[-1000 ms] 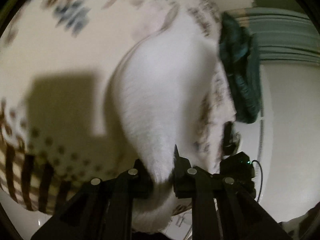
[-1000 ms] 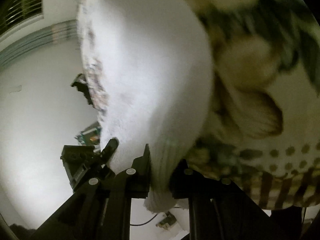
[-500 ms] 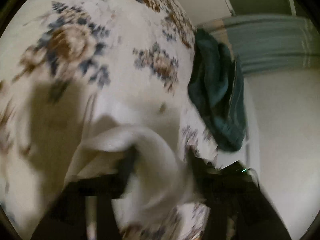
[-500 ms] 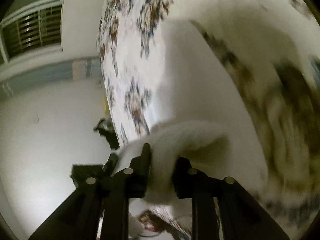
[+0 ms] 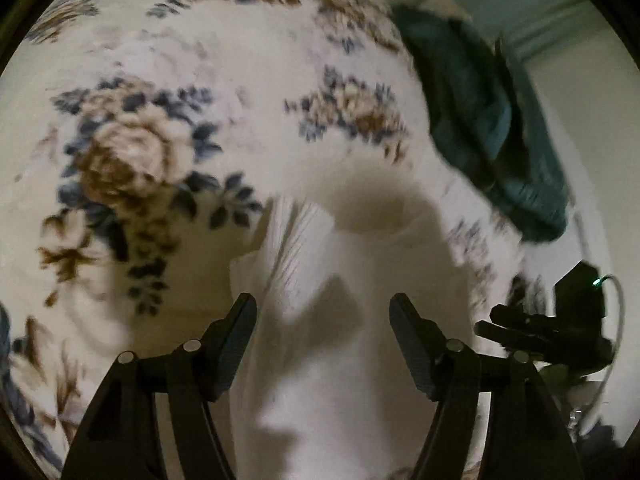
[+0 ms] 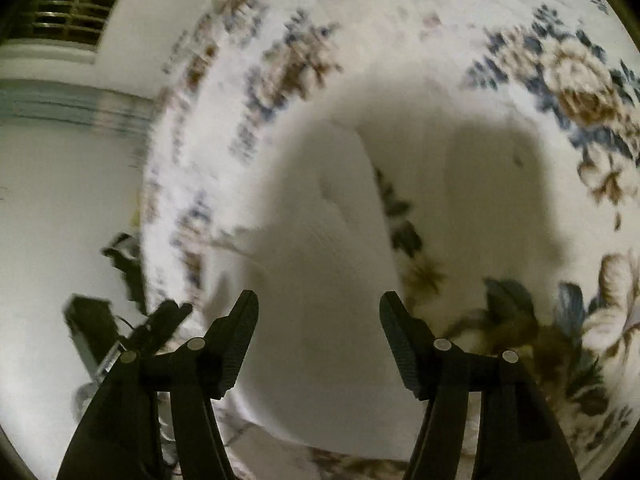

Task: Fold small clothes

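Both grippers, left (image 5: 322, 312) and right (image 6: 318, 310), have just spread wide, letting the white garment (image 5: 352, 360) lie folded on the floral bedspread (image 5: 120, 152), nothing pinched.

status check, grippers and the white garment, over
Left gripper and right gripper open, jaws just opened. White garment released on floral cloth. Teal garment aside, nothing blocking.

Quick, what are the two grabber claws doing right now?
Left gripper: open, jaws just opened, white garment lies loose below.
Right gripper: open, just opened, holding nothing.
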`<state>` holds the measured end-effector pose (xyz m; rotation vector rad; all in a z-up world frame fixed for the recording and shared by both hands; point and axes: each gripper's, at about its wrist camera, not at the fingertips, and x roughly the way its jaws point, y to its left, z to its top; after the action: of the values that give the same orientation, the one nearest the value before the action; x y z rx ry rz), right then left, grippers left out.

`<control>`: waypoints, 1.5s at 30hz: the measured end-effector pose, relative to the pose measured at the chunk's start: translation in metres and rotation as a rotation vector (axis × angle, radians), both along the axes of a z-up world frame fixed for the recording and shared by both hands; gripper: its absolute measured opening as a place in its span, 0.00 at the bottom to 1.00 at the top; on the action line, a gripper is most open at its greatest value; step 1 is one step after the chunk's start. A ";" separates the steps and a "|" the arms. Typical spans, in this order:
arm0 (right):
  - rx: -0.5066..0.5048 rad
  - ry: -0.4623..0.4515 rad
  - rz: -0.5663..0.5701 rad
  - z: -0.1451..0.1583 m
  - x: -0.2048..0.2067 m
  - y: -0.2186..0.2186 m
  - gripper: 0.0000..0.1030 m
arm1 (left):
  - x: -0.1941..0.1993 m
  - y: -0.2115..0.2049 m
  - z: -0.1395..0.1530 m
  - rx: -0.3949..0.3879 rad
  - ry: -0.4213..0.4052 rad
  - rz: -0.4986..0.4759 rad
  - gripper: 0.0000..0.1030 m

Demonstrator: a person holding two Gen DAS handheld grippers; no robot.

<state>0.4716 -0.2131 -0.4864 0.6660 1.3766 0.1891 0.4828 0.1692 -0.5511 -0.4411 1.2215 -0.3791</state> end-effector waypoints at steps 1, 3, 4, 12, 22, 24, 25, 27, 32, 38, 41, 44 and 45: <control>-0.016 -0.012 0.005 -0.009 -0.003 0.001 0.54 | 0.004 -0.006 -0.007 0.022 0.000 -0.014 0.41; -0.094 -0.040 0.022 -0.012 -0.002 0.007 0.08 | 0.012 -0.015 -0.018 0.056 0.008 -0.040 0.05; -0.122 -0.061 0.018 -0.008 -0.004 0.006 0.07 | 0.013 -0.015 -0.017 0.048 -0.007 -0.039 0.05; -0.205 -0.176 -0.044 0.031 0.009 -0.005 0.03 | 0.014 0.031 0.029 -0.061 -0.100 0.079 0.05; -0.174 0.054 -0.034 -0.030 0.058 -0.028 0.11 | 0.060 0.025 -0.039 -0.111 0.124 0.071 0.26; -0.123 0.051 -0.047 -0.025 0.049 -0.036 0.37 | 0.044 0.036 -0.027 -0.158 0.107 0.093 0.45; -0.097 0.043 -0.051 -0.019 0.037 -0.041 0.44 | 0.035 0.042 -0.022 -0.163 0.099 0.106 0.51; -0.055 0.037 -0.039 -0.010 0.009 -0.047 0.48 | 0.010 0.054 -0.012 -0.180 0.081 0.126 0.53; 0.040 0.143 0.022 -0.025 -0.071 -0.038 0.49 | -0.068 0.062 -0.011 -0.175 0.117 0.145 0.56; 0.067 0.169 0.039 -0.061 -0.116 -0.013 0.18 | -0.115 0.035 -0.045 -0.191 0.165 0.126 0.23; 0.044 0.121 0.001 -0.045 -0.119 -0.014 0.11 | -0.115 0.042 -0.040 -0.212 0.157 0.158 0.13; -0.008 0.156 -0.028 -0.049 -0.118 -0.025 0.09 | -0.111 0.052 -0.031 -0.249 0.179 0.180 0.12; -0.014 0.170 -0.010 -0.051 -0.115 -0.024 0.10 | -0.110 0.054 -0.028 -0.241 0.196 0.183 0.14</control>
<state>0.3561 -0.2368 -0.5373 0.6892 1.5360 0.1170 0.3731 0.2235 -0.5786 -0.8075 1.3182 -0.3324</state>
